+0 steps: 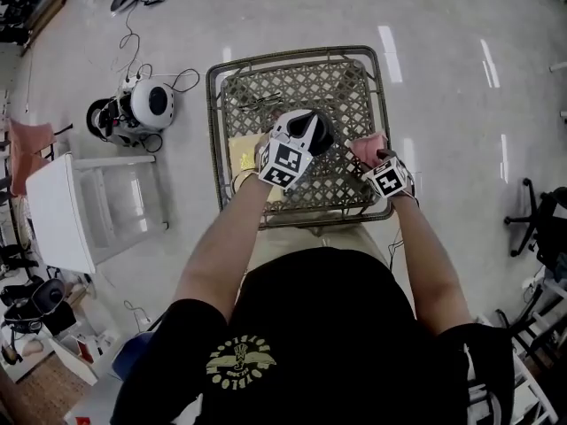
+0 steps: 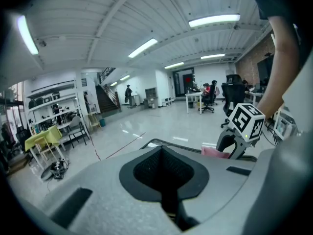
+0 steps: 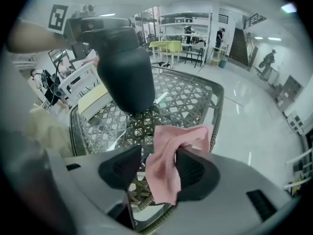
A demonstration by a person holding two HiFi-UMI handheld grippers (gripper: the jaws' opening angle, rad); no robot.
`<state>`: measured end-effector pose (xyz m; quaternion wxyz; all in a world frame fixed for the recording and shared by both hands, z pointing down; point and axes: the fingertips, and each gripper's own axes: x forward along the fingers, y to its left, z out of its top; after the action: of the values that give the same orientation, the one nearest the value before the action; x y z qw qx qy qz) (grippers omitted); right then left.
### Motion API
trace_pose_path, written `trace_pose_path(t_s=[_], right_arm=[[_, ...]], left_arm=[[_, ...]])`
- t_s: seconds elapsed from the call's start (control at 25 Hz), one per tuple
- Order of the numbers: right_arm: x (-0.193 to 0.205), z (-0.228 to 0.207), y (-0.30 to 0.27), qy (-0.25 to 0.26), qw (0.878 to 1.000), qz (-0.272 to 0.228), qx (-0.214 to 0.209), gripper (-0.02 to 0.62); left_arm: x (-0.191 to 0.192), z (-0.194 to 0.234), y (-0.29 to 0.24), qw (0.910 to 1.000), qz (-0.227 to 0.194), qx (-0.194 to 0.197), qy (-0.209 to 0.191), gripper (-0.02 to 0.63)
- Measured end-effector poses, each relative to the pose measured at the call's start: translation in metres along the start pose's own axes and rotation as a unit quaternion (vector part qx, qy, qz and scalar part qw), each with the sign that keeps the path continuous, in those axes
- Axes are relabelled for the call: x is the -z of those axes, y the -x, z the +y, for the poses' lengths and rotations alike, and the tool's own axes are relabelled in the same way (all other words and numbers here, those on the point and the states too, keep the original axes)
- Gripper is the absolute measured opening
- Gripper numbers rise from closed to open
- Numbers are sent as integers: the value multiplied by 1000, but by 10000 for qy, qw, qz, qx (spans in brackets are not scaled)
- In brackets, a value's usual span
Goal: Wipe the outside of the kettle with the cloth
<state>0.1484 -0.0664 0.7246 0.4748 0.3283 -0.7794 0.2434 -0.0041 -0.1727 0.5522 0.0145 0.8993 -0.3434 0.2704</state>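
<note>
The left claw [image 2: 165, 190] is gripping the dark kettle [image 3: 124, 70] by its top, with the jaws pressed together on it, and is holding it over the middle of the woven desk [image 1: 297, 87]. Near it, the right claw [image 3: 159, 170] is standing with its jaws apart. The pink cloth [image 3: 168, 146] is hanging between them, clinging to one pad and not touching the kettle. A pale yellow pad [image 3: 98, 99] is lying on the desk beyond the kettle, by the rim. A white round machine [image 1: 146, 104] with cables and a white piece of furniture [image 1: 89, 206] are sitting on the floor to the left
</note>
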Motion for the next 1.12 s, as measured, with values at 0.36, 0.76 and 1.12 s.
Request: trace_pose_path(t_s=[0.36, 0.76, 1.12], right_arm=[[-21, -4, 44, -11, 9975, -662, 261, 210], [-103, -4, 154, -320, 9580, -2737, 791, 16], [-151, 6, 220, -329, 9315, -3563, 649, 11]], left_arm=[[-32, 21, 31, 9932, -566, -246, 992, 5], [-38, 27, 121, 9712, -1068, -1260, 1716, 5], [-55, 23, 174, 9524, -1507, -1704, 2028, 5]])
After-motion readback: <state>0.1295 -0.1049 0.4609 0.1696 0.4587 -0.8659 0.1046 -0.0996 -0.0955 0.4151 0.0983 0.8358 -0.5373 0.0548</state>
